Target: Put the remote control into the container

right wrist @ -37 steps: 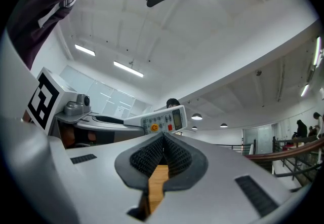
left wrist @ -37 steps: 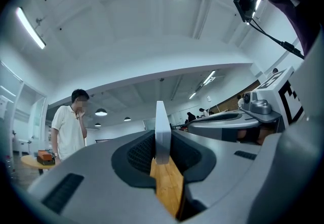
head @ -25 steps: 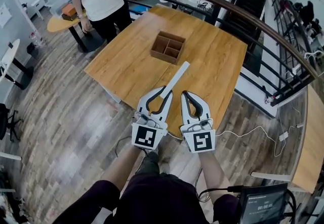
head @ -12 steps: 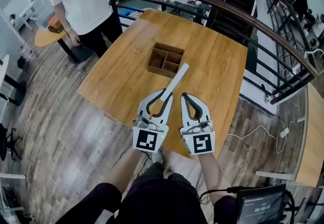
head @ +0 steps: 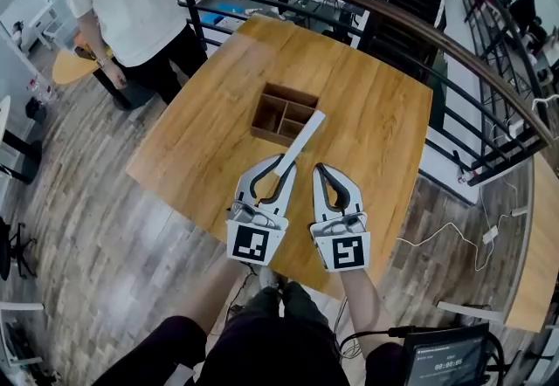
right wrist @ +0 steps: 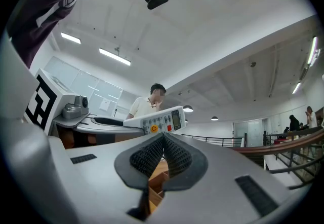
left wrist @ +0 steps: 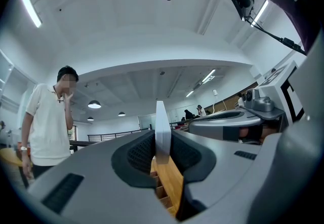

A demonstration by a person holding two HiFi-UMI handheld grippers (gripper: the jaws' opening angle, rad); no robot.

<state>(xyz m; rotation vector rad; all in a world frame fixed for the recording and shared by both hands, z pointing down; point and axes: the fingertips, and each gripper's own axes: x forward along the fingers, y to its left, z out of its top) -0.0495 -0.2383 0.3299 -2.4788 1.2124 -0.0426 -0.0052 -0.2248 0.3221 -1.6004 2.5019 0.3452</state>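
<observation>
A long white remote control sticks forward out of my left gripper, which is shut on its near end. Its far tip reaches over the near right corner of the wooden container, a divided box on the wooden table. In the left gripper view the remote shows edge-on, clamped between the black pads, with the container below. My right gripper hangs beside the left one, shut and empty. The right gripper view shows the remote's button face just above its closed jaws.
A person in a white shirt stands past the table's far left corner, by a small round table. A dark railing runs along the table's far and right sides. A cable lies on the plank floor at right.
Both grippers and the remote have moved forward over the table, so the remote's tip now reaches the container's near corner. The person in white has shifted left.
</observation>
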